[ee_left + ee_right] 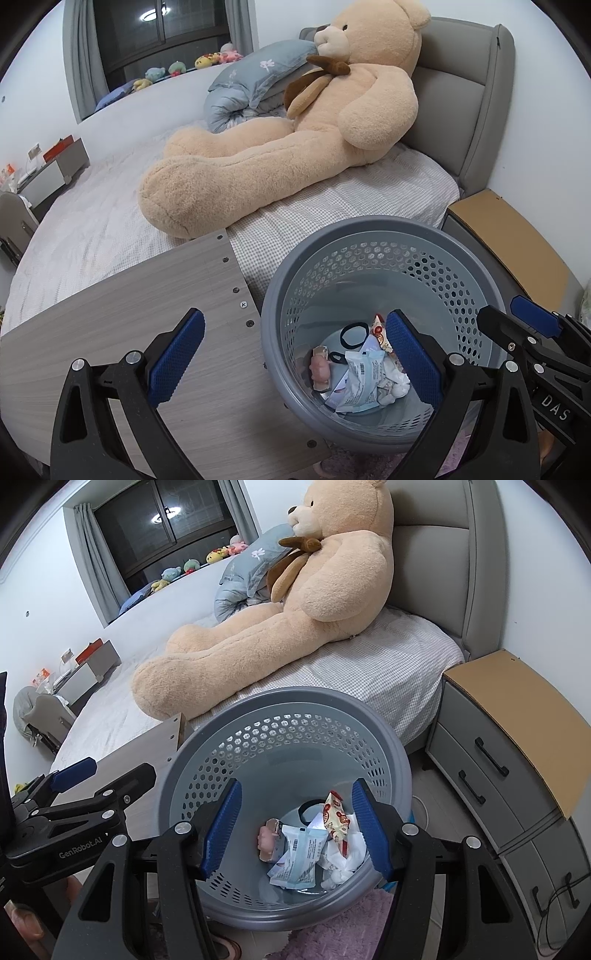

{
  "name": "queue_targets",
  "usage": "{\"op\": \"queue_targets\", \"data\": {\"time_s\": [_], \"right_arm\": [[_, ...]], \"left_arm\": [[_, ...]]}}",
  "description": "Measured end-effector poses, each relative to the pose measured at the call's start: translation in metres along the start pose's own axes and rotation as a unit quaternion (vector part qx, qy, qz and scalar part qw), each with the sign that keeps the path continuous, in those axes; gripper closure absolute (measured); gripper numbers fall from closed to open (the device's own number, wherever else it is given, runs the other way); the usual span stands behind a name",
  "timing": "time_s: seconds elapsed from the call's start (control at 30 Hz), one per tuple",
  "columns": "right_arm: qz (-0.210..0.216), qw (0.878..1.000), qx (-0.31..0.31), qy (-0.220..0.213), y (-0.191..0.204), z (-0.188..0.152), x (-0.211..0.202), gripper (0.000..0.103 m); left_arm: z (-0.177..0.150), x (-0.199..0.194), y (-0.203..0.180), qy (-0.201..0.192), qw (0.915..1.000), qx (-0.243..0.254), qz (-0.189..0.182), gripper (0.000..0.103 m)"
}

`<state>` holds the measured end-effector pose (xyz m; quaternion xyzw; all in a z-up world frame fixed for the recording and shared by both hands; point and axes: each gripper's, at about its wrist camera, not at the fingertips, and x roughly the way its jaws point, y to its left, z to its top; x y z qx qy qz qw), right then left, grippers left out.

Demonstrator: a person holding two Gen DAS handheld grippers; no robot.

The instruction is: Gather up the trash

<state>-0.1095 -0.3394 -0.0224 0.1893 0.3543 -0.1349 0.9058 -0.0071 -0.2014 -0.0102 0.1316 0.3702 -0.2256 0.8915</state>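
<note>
A grey perforated waste basket (465, 258) (207, 908) stands on the floor beside the bed. Inside lie several pieces of trash: a white-blue wrapper (364, 373) (301, 853), a red-white snack packet (337, 821) (379, 330), crumpled tissue (341, 875) and a pink item (265, 840). My left gripper (295, 360) is open and empty, over the basket's left rim and the table edge. My right gripper (295, 829) is open and empty above the basket's opening. The right gripper also shows at the right of the left wrist view (532, 325), the left one in the right wrist view (79, 775).
A grey wood-grain table (110, 314) sits left of the basket. Behind is a bed (92, 229) with a big teddy bear (295, 140) and a folded quilt (236, 107). A drawer nightstand (517, 738) stands right. A pink rug (332, 926) lies below.
</note>
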Motion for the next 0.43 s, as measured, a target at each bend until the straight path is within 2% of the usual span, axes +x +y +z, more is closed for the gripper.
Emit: {"op": "queue_targets", "data": {"time_s": [0.43], "right_arm": [[0.002,1.0,-0.001,-0.002,0.0017,-0.0007,-0.001,0.043]], "left_arm": [[-0.0021,-0.0006,0.0032,0.0,1.0,-0.005,0.0,0.006]]}}
